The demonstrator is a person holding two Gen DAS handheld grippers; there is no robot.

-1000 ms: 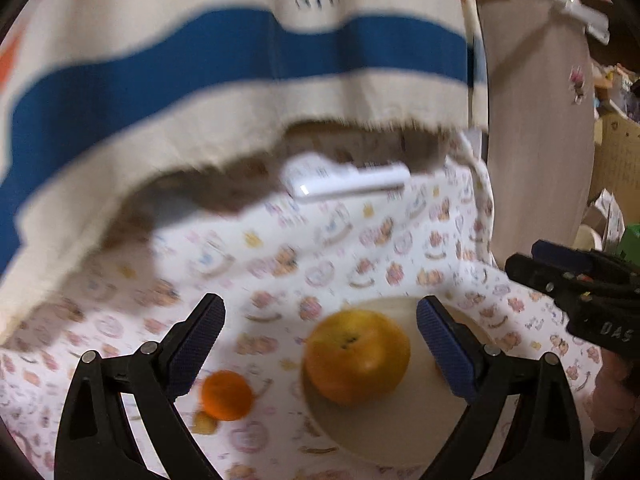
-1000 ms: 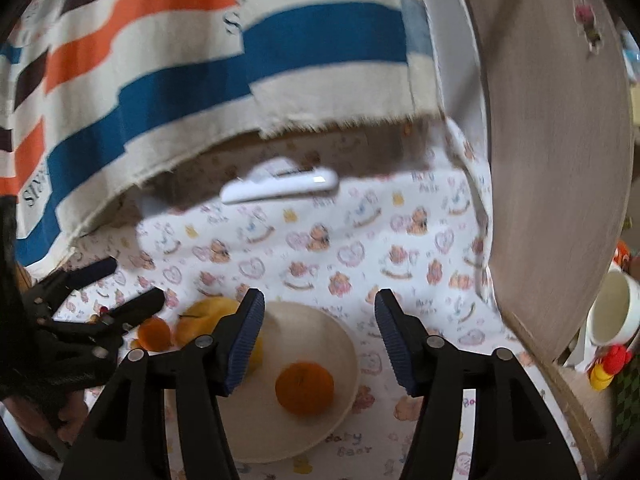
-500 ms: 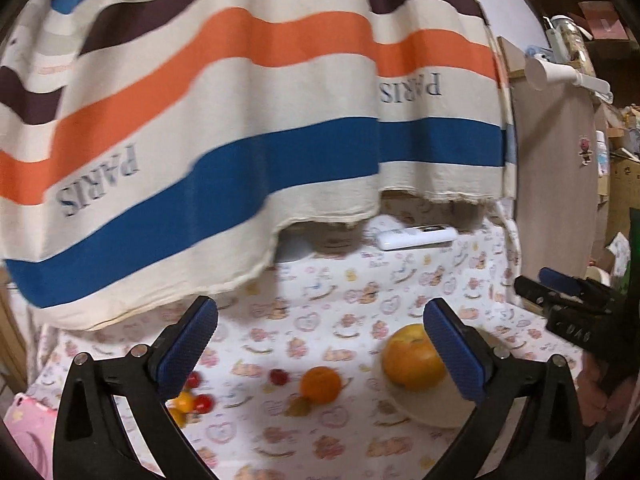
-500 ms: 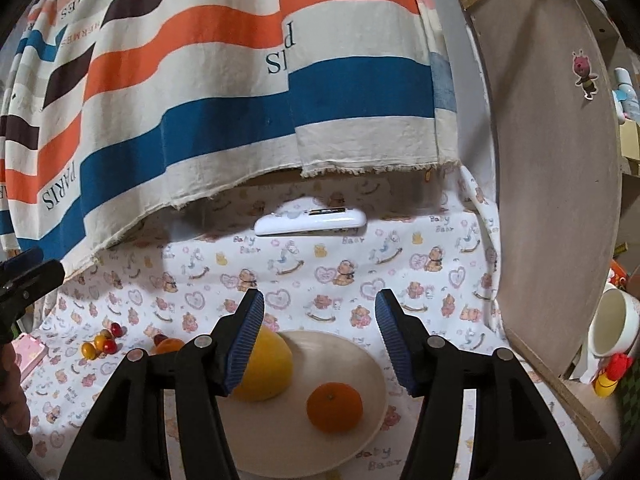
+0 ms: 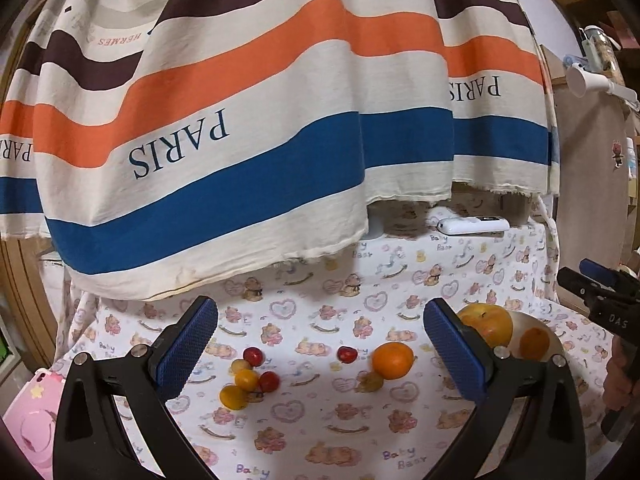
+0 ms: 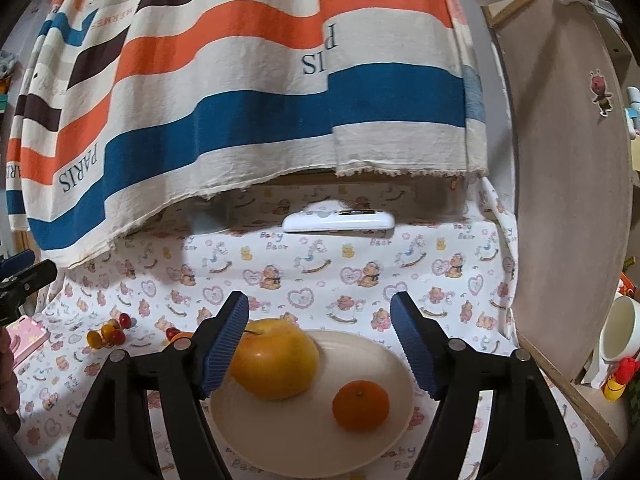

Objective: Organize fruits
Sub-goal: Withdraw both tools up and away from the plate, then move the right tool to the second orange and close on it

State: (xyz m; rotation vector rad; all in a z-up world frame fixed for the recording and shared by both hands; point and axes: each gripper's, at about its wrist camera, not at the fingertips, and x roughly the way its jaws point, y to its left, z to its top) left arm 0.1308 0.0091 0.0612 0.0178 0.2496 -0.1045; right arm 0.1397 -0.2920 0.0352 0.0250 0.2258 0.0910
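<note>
Both tools aloft over the tabletop [image 5: 320,432], nothing held: left gripper [image 5: 320,354] with jaws spread wide, right gripper [image 6: 320,342] with jaws likewise apart. On the cream plate [image 6: 288,436] near the right edge, a large yellow-orange apple [image 6: 276,358] and a mandarin [image 6: 361,405], apart. Just left of the plate, a second mandarin [image 5: 392,360] touching a small yellowish fruit [image 5: 371,381], a red cherry tomato [image 5: 347,354] near. Further left, a cluster of red and yellow cherry tomatoes [image 5: 248,380]. By the far edge, a white remote [image 6: 338,221] under the striped cloth [image 5: 256,128]

home | baby-bear tablecloth [image 6: 304,280] | striped towel [image 5: 260,140] | mug [image 6: 618,336] | remote [image 6: 338,222]
</note>
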